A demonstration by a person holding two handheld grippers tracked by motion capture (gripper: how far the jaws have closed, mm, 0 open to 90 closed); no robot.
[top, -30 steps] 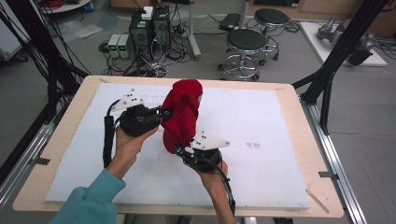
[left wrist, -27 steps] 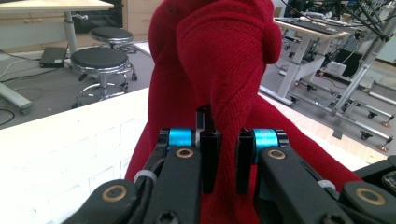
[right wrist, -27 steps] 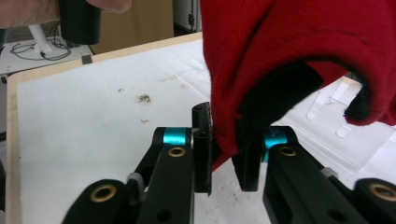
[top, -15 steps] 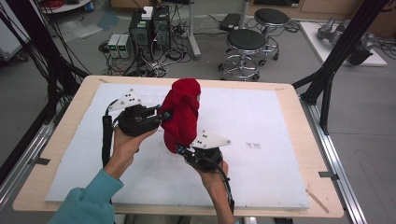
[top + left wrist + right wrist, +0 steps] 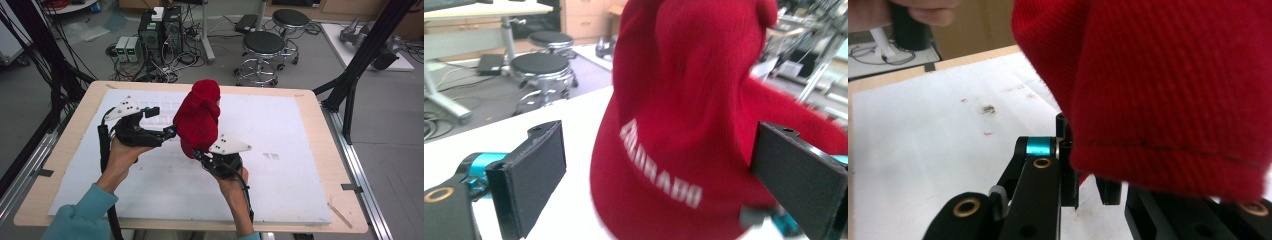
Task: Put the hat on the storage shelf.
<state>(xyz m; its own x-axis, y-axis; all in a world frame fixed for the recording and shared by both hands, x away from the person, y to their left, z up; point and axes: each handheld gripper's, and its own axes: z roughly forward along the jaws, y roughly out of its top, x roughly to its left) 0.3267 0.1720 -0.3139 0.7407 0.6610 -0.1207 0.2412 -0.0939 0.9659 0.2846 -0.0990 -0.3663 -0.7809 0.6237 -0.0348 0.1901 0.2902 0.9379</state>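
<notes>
1. Red knit hat (image 5: pixel 198 120): held upright above the white sheet (image 5: pixel 280 185), near table centre, crown toward 12 o'clock, hem toward 6 o'clock. Ribbed fabric with a stitched hem band, plain in the right gripper view (image 5: pixel 1168 100).

2. Writing: white block letters on the hat (image 5: pixel 659 170), blurred in the left gripper view; they seem to read "COLORADO", though the first letters cannot be made out with certainty.

3. Right gripper (image 5: pixel 202 156): at 6 o'clock of the hat, jaws clenched on the hem edge, carrying the hat's weight.

4. Left gripper (image 5: pixel 171 132): at 9 o'clock of the hat, jaws spread wide. In the left gripper view the two pads (image 5: pixel 531 175) stand either side of the hat body, neither pressing it.

5. Step in hand, as judged: the hat is lifted by one edge while the released gripper lines up for a second hold. The next move calls for closing on a single fold of knit at the side or hem, without dragging the hat out of the right-hand grip.

6. Surroundings: wooden table (image 5: pixel 325 150) under the sheet; two stools (image 5: pixel 265 47) at 12 o'clock; electronics boxes (image 5: pixel 160 30) at 11 o'clock.
</notes>
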